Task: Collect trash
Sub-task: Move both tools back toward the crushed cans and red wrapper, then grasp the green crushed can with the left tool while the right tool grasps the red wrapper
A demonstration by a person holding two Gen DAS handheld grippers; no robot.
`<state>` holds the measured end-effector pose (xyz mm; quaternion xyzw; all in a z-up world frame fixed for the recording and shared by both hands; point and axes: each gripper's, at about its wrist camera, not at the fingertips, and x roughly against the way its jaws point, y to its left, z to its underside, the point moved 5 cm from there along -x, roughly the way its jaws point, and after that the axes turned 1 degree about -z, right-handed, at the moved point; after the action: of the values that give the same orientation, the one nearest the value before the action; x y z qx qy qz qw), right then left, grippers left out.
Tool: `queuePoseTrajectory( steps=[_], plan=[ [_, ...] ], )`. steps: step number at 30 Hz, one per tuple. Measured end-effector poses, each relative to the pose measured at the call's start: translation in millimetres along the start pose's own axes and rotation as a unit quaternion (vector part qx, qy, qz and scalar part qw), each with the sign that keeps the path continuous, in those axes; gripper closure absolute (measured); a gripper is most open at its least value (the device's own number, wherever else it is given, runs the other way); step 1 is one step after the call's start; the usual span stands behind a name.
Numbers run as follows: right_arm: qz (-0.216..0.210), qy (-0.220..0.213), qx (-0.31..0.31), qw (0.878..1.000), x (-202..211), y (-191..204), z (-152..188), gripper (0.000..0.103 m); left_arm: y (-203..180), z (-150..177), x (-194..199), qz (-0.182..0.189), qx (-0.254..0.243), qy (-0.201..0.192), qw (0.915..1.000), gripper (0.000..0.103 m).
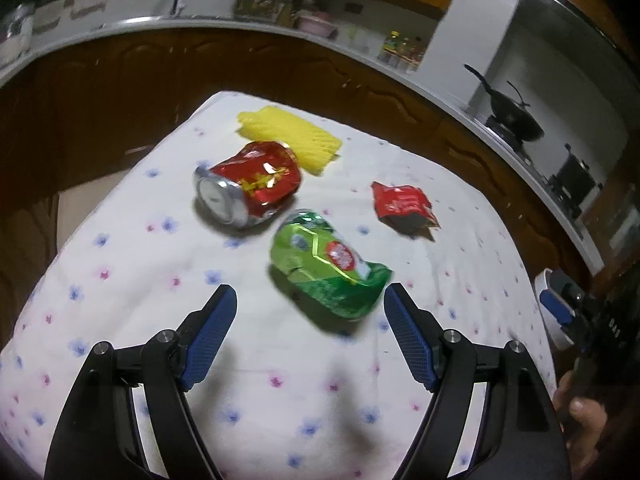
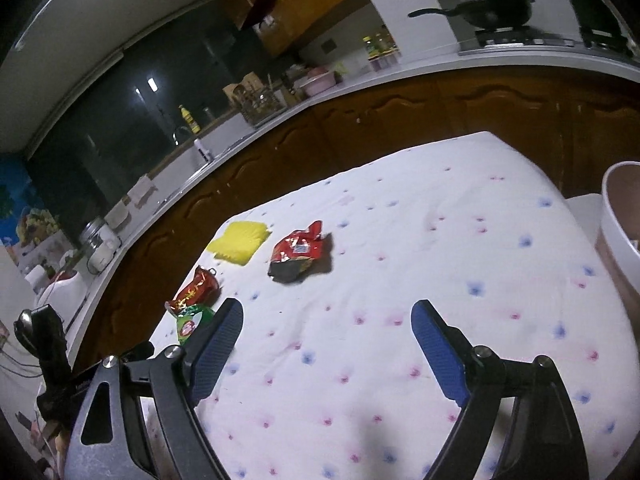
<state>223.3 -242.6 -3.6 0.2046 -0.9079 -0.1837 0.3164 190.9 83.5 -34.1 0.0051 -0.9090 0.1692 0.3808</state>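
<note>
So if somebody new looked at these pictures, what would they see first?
Probably the bright trash on the flowery white tablecloth: a squashed green can lies just ahead of the open left gripper, with a dented red can behind it. Past those lies a yellow ridged piece, and a crumpled red wrapper sits off to the right. The right gripper is open too, over bare cloth.

Just ahead of the left gripper lies the crushed green can; beyond-left the dented red can, yellow foam netting behind it, crumpled red wrapper beyond-right, all on the flower-print white tablecloth.
</note>
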Motion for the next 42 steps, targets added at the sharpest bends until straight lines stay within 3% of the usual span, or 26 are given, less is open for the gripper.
queuePoseTrajectory(
  steps=[16,26,30,31,33,34,36,37,42],
  plan=[
    [-0.016,0.037,0.027,0.999,-78.0,22.7,-19.5,0.015,5.3,-13.5,-36.6,0.044,0.053,0.06,0.9958,0.025],
    [-0.006,0.074,0.022,0.997,-151.9,14.2,-39.9,0.016,-0.8,-24.6,-68.3,0.019,0.043,0.076,0.996,0.026],
    [-0.004,0.093,0.035,0.995,-175.3,16.9,-39.9,0.016,-3.4,-23.8,-81.7,0.019,0.035,0.083,0.9957,0.031],
    [-0.006,0.098,0.037,0.994,-179.4,17.8,-40.0,0.019,-4.8,-23.9,-82.4,0.019,0.032,0.081,0.996,0.031],
    [-0.011,0.117,0.038,0.992,-191.0,18.3,-36.7,0.038,-7.9,-24.7,-82.1,0.013,0.019,0.073,0.997,0.031],
    [-0.011,0.127,0.038,0.991,-194.4,18.4,-34.7,0.06,-9.7,-25.0,-81.9,0.011,0.013,0.07,0.9974,0.031],
    [-0.008,0.128,0.046,0.991,-193.5,20.4,-33.4,0.071,-11.7,-25.7,-81.1,0.01,0.005,0.064,0.9979,0.032],
    [-0.01,0.126,0.051,0.991,-191.2,21.3,-33.7,0.087,-12.8,-25.1,-80.4,0.01,0.003,0.063,0.9979,0.032],
    [-0.01,0.106,0.057,0.993,-166.3,19.7,-38.2,0.091,-21.3,-25.7,-74.6,0.018,-0.011,0.054,0.9983,0.033]
  ],
)
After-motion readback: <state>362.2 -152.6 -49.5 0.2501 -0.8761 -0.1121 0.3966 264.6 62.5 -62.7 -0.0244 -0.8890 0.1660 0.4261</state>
